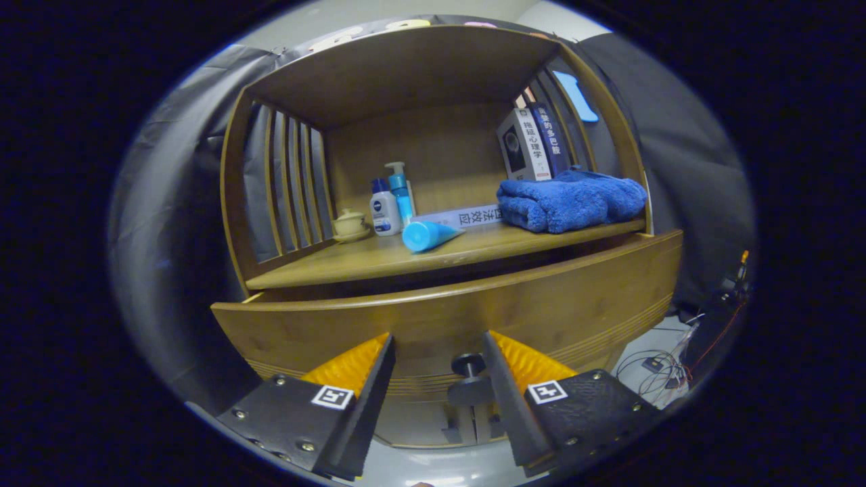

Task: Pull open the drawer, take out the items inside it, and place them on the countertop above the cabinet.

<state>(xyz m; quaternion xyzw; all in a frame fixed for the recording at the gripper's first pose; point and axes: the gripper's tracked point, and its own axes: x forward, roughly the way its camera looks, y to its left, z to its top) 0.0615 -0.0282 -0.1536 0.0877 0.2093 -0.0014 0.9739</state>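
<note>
Wooden drawer (473, 318) is pulled partly out under the counter (379, 260) — its knob (468, 366) sits at five o'clock between the claw's (436, 358) spread fingers, untouched — lined up, seemingly, for pulling.

The tongs (436, 355) end in two wedge-shaped fingers (352, 368) with ribbed inner faces tapering to thin edges. Each finger sits on a textured mounting block fastened with small round silver screws. Each block carries one square black-and-white coded marker near the finger's base. The fingers stand apart, nothing pressed between them.
</note>
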